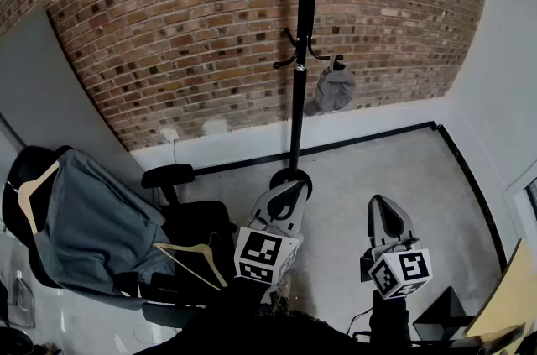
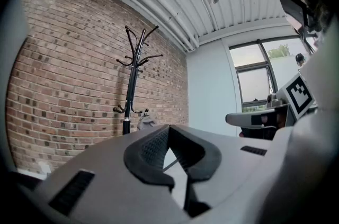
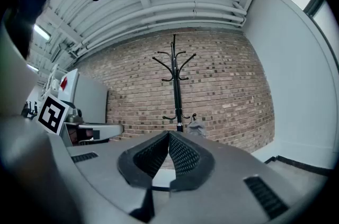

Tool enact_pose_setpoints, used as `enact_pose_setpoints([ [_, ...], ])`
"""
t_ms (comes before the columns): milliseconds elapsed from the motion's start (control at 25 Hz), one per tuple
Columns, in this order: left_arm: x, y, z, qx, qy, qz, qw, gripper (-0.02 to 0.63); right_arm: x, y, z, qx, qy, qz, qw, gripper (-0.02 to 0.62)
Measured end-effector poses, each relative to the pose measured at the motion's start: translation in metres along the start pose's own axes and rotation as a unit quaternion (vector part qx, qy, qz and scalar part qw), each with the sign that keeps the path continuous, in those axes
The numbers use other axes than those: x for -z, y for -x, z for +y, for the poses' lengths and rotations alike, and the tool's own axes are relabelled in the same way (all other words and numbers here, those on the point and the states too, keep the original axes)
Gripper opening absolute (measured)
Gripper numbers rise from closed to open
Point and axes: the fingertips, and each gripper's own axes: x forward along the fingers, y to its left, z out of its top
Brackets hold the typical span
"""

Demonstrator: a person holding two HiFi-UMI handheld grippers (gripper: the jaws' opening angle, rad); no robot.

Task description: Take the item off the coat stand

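Far beyond jaws, grey item [image 1: 334, 89]

I see the coat stand [image 1: 300, 51] dead ahead at 12 o'clock: a slim black pole, upright, on a round black base. It has one ring of curved hooks at the top and a second ring lower down the pole. The item [image 1: 335, 87] is a small, limp bundle of grey cloth. It hangs from a lower hook on the pole's 3 o'clock side, sagging just beside the pole and well above the base. I can't tell what kind of garment it is.
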Motion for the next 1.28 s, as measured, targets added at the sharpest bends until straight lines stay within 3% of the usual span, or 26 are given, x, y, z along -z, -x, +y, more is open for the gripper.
enact_pose_setpoints([
  [280, -0.004, -0.049, 0.054, -0.007, 0.01, -0.002, 0.9999, 0.008, -0.003, -0.062, -0.015, 0.003, 0.001, -0.003, 1.0, 0.009],
  [720, -0.008, -0.092, 0.095, 0.0, 0.003, -0.003, 1.0, 0.008, -0.009, -0.125, -0.023, 0.003, 0.007, -0.004, 1.0, 0.009],
  [1080, -0.004, -0.122, 0.1, 0.006, 0.002, 0.015, 0.9999, 0.008, -0.01, -0.151, -0.046, 0.004, -0.009, -0.004, 1.0, 0.009],
  [1280, 0.001, -0.141, 0.107, -0.015, 0.001, 0.018, 0.9997, 0.008, -0.004, -0.172, -0.065, -0.01, -0.007, 0.007, 1.0, 0.009],
])
